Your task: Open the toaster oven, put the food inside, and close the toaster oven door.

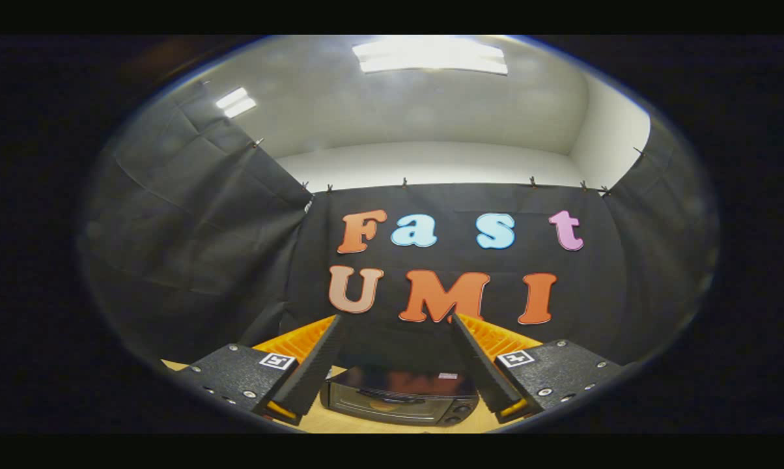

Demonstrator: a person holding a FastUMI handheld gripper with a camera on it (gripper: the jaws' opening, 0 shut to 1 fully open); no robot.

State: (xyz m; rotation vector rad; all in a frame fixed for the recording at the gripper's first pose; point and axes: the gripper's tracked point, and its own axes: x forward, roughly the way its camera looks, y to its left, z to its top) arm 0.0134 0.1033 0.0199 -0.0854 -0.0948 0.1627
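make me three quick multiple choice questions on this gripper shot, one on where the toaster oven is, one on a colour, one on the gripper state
1. Where is the toaster oven?
A. beyond and between the fingers
B. clamped between the fingers
C. behind the gripper

2. What colour are the finger backs?
A. green
B. orange
C. white

3. How is the gripper?
A. shut on food
B. shut on the door handle
C. open, holding nothing

Answers: 1 A, the oven sits on the table past the spread fingers. 2 B, ribbed orange shows behind both black pads. 3 C, a wide gap lies between the fingers.
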